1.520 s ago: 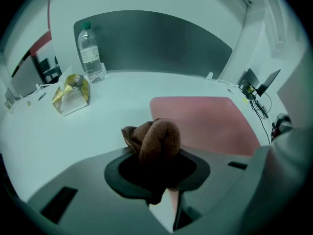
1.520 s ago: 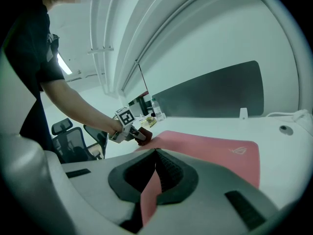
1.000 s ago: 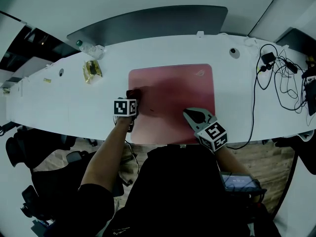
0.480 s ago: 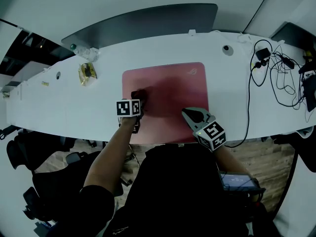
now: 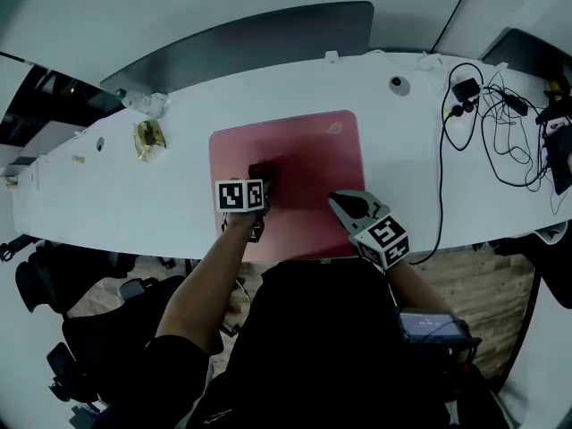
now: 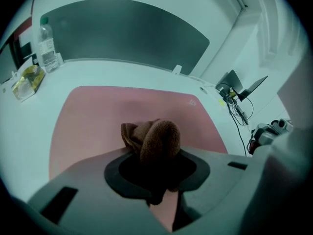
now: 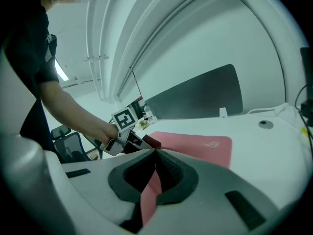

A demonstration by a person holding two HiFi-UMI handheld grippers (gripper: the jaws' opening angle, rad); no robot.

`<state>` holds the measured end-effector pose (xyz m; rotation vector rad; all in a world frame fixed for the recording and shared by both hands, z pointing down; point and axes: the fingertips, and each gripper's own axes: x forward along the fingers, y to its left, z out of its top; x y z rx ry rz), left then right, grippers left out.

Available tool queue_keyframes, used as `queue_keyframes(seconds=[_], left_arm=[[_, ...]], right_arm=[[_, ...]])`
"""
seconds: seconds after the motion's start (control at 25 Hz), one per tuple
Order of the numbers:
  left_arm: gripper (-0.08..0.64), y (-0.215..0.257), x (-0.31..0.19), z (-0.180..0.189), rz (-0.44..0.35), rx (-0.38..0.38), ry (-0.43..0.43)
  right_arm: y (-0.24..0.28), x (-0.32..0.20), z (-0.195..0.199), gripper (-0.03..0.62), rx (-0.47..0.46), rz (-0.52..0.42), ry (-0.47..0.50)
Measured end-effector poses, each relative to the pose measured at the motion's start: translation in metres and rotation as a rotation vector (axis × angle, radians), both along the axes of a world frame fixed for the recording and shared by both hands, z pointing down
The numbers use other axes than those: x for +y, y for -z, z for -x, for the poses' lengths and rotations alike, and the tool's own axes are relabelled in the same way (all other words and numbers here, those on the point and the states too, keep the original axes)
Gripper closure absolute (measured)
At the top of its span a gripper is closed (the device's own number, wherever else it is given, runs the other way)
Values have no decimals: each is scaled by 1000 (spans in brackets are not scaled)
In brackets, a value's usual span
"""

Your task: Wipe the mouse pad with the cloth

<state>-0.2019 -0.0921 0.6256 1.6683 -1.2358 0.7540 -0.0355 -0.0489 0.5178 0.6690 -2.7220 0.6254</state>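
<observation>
Brown cloth (image 6: 155, 141) in left tongs (image 6: 157, 168), on pink mouse pad (image 5: 308, 150)

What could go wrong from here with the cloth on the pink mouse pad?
1. The cloth is bunched into a wad in the left gripper, so each pass may wipe only a narrow strip.
2. The mouse pad lies close to the table's near edge; dragging could shift it, and I cannot tell whether the shut right gripper presses it down.
</observation>
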Motion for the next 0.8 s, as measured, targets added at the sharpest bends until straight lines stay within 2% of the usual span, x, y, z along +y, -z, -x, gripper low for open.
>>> queue_keyframes(seconds=[0.8], left_arm=[[445, 2, -20, -112, -3, 66, -87]], right_arm=[[-8, -3, -62, 568, -7, 17, -64]])
